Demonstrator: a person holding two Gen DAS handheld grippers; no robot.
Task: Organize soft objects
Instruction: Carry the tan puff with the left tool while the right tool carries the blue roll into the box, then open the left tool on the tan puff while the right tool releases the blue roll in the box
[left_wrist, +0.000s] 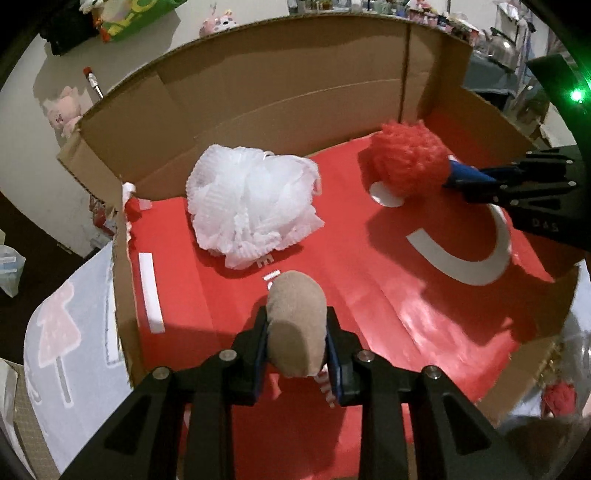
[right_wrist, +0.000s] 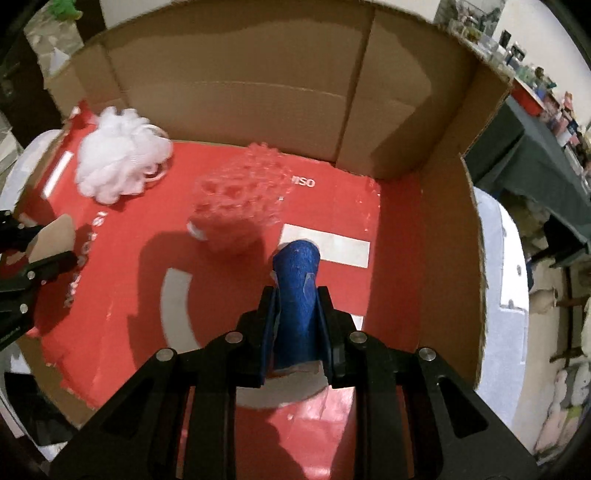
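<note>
Soft objects, three in sight, all at a large cardboard box (left_wrist: 258, 85) with a red floor (left_wrist: 369, 295) and white printed marks.

White mesh sponge (left_wrist: 251, 206) lying on the red floor, in the back left part of the box, close to the back wall and free of both claws; seen also from the right wrist view (right_wrist: 118, 162), with its cord loop at the side.

Beige plush piece (left_wrist: 295, 325), rounded at the end, pinched between the two fingers of the left claw (left_wrist: 296, 332), over the near part of the red floor. Left claw closed on it, blue pads pressed on both sides. Same claw (right_wrist: 40, 251) at the left edge of the right wrist view, with the beige piece (right_wrist: 55, 236) sticking out of it.

Red fluffy ball (left_wrist: 410, 162) with a blue cone (left_wrist: 467, 171) joined to it, at the right back part of the box, low over the floor. Not possible to tell whether touching the floor or not. Right claw (left_wrist: 476, 179) closed on the blue cone. From the right wrist view, blue cone (right_wrist: 295, 288) squeezed between the fingers of the right claw (right_wrist: 296, 295), and the red ball (right_wrist: 236, 199) beyond it, blurred.

Sponge and red ball well apart; beige piece nearer to the sponge.

Outside the box, pink plush toys (left_wrist: 66, 110) on the pale floor at the left.
</note>
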